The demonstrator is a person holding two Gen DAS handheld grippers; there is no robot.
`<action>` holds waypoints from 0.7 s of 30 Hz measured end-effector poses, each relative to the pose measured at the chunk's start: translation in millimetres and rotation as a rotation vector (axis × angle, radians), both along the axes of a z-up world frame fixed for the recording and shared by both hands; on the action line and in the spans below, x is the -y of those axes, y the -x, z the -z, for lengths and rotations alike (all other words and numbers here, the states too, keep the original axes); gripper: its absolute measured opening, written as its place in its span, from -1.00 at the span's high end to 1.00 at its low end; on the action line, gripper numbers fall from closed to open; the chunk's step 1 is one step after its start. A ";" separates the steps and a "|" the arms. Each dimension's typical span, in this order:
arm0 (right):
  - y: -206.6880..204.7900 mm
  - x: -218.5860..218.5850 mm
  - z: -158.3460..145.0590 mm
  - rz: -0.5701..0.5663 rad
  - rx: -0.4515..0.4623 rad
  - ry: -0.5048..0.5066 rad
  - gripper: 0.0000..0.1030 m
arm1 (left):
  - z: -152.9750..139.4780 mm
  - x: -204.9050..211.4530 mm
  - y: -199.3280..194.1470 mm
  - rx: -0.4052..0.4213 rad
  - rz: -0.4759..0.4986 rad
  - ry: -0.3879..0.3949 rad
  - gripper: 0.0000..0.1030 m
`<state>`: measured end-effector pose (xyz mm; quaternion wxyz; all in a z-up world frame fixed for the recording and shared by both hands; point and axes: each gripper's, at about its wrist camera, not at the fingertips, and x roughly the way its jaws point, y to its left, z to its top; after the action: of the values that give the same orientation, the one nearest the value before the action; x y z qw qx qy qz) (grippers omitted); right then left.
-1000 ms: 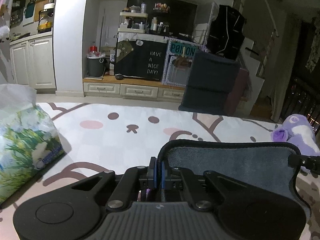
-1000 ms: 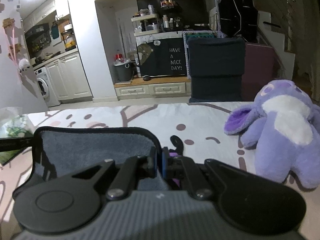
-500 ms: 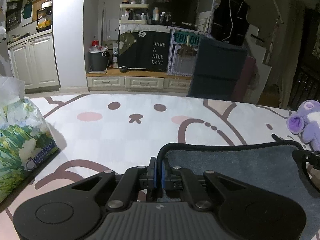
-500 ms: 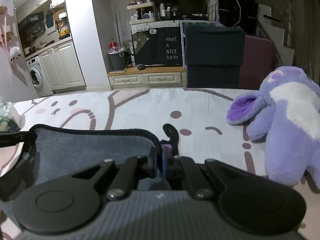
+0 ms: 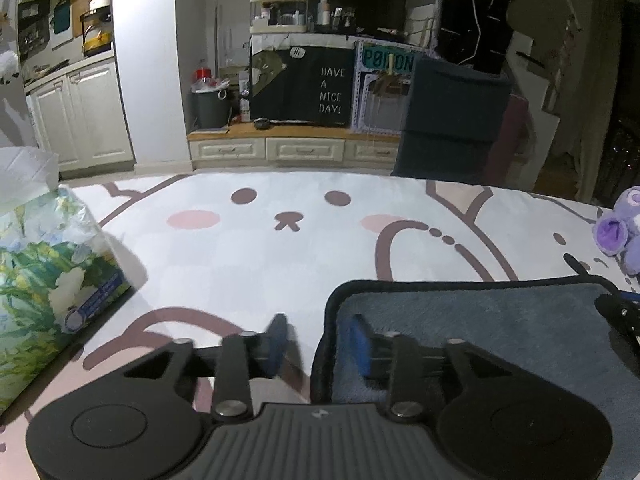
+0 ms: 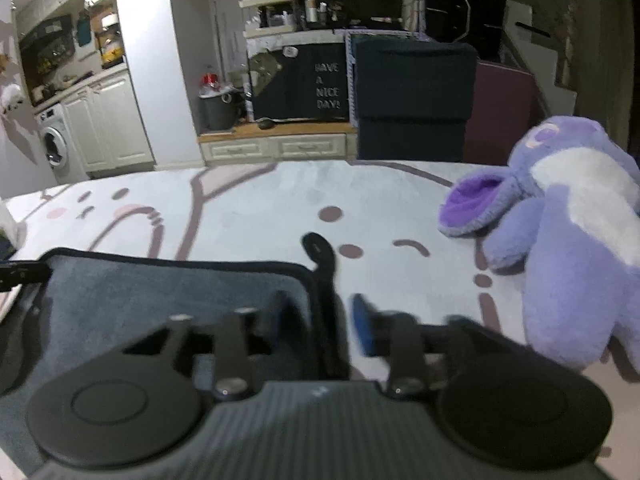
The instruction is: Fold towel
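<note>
At the bottom of the left wrist view, your left gripper (image 5: 318, 342) sat low and level, pointing forward along the surface, its jaws spread apart and holding nothing. One blue pad rested over the bare sheet and the other over the towel (image 5: 480, 320), with the towel's dark-bound left edge running up between them. The grey towel lay flat in the lower right of that frame, on the cartoon-face bedsheet (image 5: 280, 248).

Your right gripper (image 6: 320, 322) held the same low, level pose at the bottom of the right wrist view, also released, jaws wide. The towel (image 6: 160, 292) filled the lower left there, and its right edge passed between the two pads, the left pad over the cloth and the right pad over the sheet. A dark hanging loop (image 6: 318, 250) lay on the sheet at the towel's far right corner.

Further out, a floral tissue pack (image 5: 44, 268) stood at the left edge of the left view, and a purple plush toy (image 6: 568, 224) lay at the right of the right view, apart from the towel.
</note>
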<state>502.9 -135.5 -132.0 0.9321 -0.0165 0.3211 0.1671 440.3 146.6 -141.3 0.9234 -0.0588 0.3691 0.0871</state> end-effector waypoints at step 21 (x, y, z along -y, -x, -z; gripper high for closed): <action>27.8 9.0 -35.0 0.011 -0.005 -0.008 -0.99 | -43.7 23.1 30.5 -0.031 -0.005 -0.010 -1.00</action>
<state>475.1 -144.5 -97.0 0.9322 -0.0107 0.3228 0.1634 409.8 123.5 -97.7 0.9177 -0.0538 0.3827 0.0919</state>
